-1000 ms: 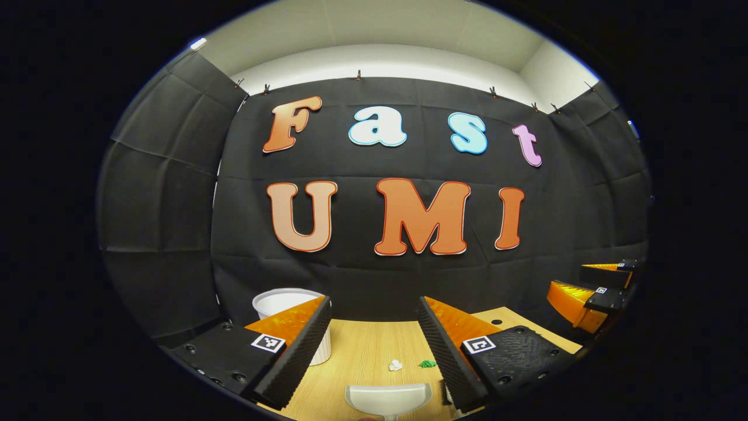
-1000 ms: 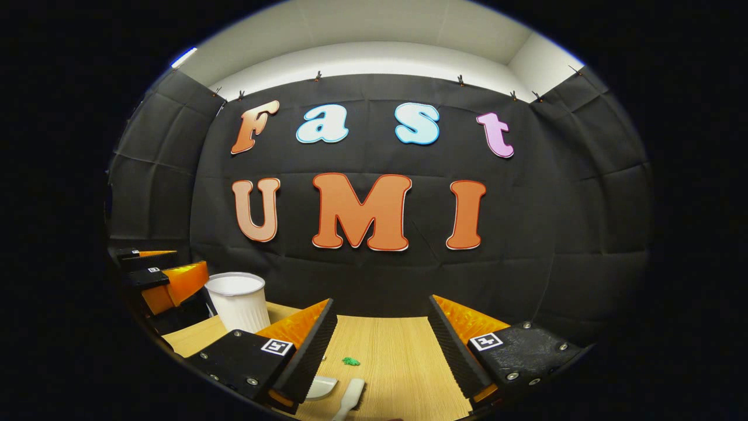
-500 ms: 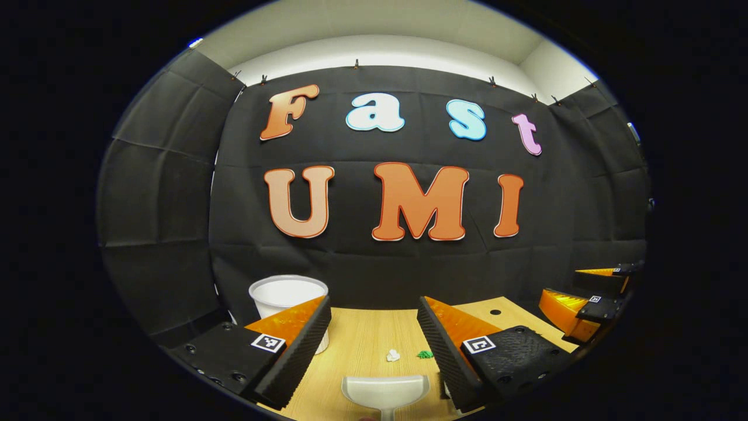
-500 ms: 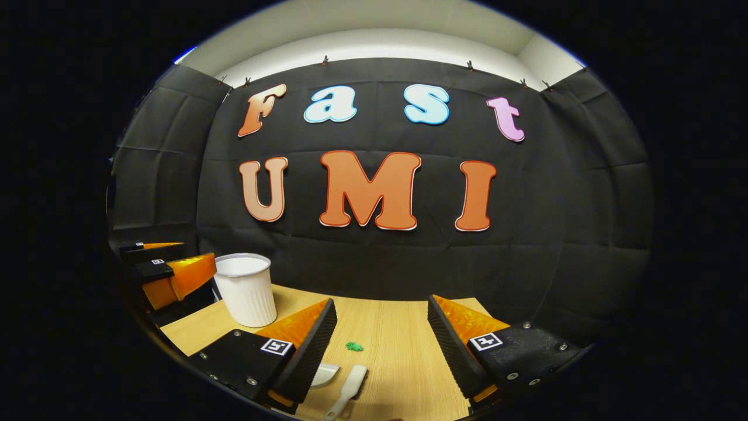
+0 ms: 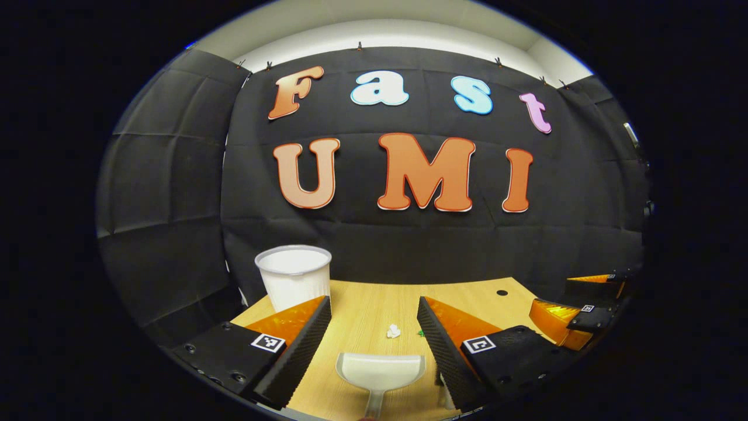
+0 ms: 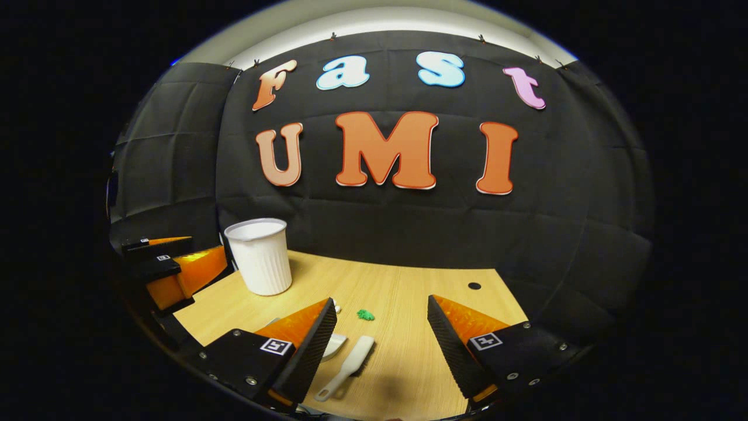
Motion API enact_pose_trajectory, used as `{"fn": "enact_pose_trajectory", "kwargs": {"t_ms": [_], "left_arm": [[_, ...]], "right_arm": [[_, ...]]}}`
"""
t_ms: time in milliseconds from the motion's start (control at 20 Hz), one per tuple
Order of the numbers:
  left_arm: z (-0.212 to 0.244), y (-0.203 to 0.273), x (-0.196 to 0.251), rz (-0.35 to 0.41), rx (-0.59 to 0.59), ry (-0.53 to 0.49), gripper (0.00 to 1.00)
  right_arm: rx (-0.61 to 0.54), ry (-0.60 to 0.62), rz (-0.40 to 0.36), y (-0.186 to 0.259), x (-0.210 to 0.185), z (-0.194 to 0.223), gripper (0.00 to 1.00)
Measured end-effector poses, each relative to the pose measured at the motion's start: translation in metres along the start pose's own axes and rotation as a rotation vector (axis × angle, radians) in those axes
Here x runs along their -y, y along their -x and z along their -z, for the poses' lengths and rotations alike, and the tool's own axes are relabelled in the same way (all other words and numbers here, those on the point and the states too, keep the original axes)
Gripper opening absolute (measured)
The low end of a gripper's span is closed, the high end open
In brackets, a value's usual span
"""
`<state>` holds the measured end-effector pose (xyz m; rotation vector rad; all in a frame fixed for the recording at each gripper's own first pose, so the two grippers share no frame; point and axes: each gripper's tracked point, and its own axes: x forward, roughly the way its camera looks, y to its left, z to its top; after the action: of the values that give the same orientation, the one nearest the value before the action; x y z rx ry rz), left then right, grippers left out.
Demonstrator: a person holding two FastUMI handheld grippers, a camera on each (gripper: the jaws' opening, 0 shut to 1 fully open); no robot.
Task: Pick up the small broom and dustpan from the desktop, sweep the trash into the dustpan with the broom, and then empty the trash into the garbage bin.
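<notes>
Left gripper (image 5: 374, 318): jaws spread wide, nothing between the fingers, hanging above the table (image 5: 362, 304) near its front edge. Directly below the gap, the white dustpan (image 5: 378, 372), flat on the wood, mouth toward the far edge, handle toward the front edge. Just beyond its mouth, a white crumpled scrap (image 5: 393, 331); beside that, a green scrap (image 5: 421, 334), half hidden behind the right-hand finger. Farther back toward the far left corner, the white ribbed garbage bin (image 5: 294, 276), upright, partly covered low down by the left-hand finger. Near the far edge, a small round hole (image 5: 502, 292) in the tabletop. At the right edge of the table, the other gripper, seen from the side.

Right gripper (image 6: 378, 318): jaws likewise released and wide apart, gripping nothing, above the front part of the table (image 6: 409, 351). Below the gap, nearer the left-hand finger, the small white broom (image 6: 348, 366), lying flat, bristle head toward the far edge, handle angled toward the front. Touching or just beside it, a sliver of the dustpan (image 6: 334, 346) peeking out from behind that finger. Green scrap (image 6: 366, 315) in full sight here, just beyond the broom head. Bin (image 6: 259, 255) standing whole at the far left, well apart from the broom. Broom itself plain in the right gripper view; white scrap plain in the left gripper view.
</notes>
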<state>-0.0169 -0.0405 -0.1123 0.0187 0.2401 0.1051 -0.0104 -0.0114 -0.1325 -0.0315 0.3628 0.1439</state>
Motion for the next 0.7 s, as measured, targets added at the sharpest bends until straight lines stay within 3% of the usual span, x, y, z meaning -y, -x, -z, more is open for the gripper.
{"fn": "enact_pose_trajectory", "kwargs": {"t_ms": [300,700], "left_arm": [[0.069,-0.008,0.008,0.012,-0.169,-0.017,0.94],[0.169,-0.040,-0.006,0.067,-0.442,-0.017,0.95]], "right_arm": [[-0.189,-0.022,-0.061,-0.015,-0.016,0.063,0.94],[-0.477,-0.075,-0.016,-0.045,-0.045,0.154,0.95]]}}
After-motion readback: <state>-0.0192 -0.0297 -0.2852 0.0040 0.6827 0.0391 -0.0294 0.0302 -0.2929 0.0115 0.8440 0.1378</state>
